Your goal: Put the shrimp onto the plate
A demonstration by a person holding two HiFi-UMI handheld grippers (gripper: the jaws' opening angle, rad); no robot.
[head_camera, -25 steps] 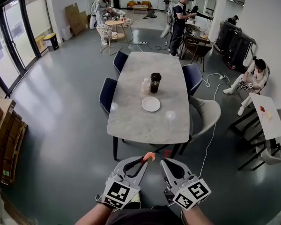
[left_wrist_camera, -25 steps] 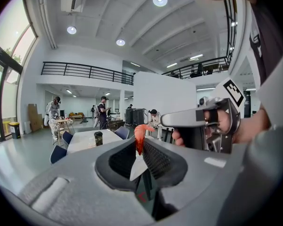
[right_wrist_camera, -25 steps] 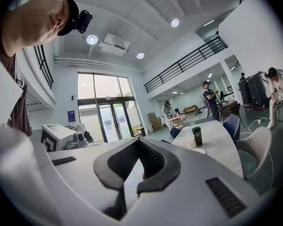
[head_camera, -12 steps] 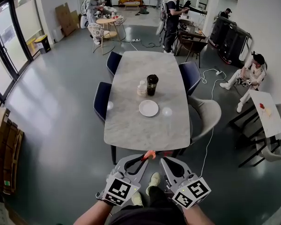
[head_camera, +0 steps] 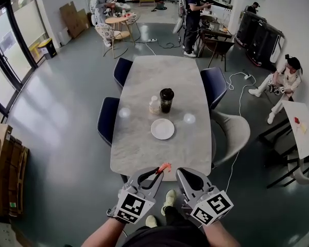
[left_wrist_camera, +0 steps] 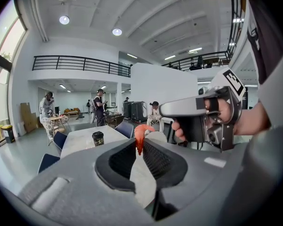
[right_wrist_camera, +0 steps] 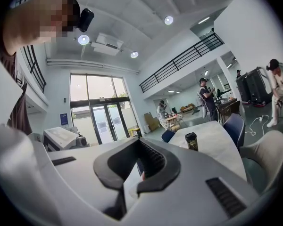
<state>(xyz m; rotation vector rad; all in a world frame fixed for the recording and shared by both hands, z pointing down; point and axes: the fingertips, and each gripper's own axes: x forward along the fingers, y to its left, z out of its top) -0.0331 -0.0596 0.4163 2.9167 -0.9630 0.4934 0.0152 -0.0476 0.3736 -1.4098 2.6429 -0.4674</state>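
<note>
An orange shrimp (head_camera: 165, 167) sticks up from the tips of my left gripper (head_camera: 160, 172), which is shut on it just short of the near end of the table. The left gripper view shows the same shrimp (left_wrist_camera: 140, 134) pinched between the dark ridged pads of that gripper (left_wrist_camera: 139, 144). A round white plate (head_camera: 162, 128) lies in the middle of the grey marble table (head_camera: 139, 153), well ahead of both grippers. Beside the left one, my right gripper (head_camera: 184, 175) is shut with nothing in it; its jaws (right_wrist_camera: 140, 167) meet at the tips.
Behind the plate stand a dark lidded cup (head_camera: 166, 100) and a small clear bottle (head_camera: 154, 105). Two glasses (head_camera: 124, 112) (head_camera: 189, 118) flank the plate. Blue chairs (head_camera: 106, 122) and a beige chair (head_camera: 237, 133) line the table sides. People stand and sit further back.
The table and plate have come nearer in the head view as I walk towards them. The left gripper keeps its hold on the shrimp; both grippers stay side by side.
</note>
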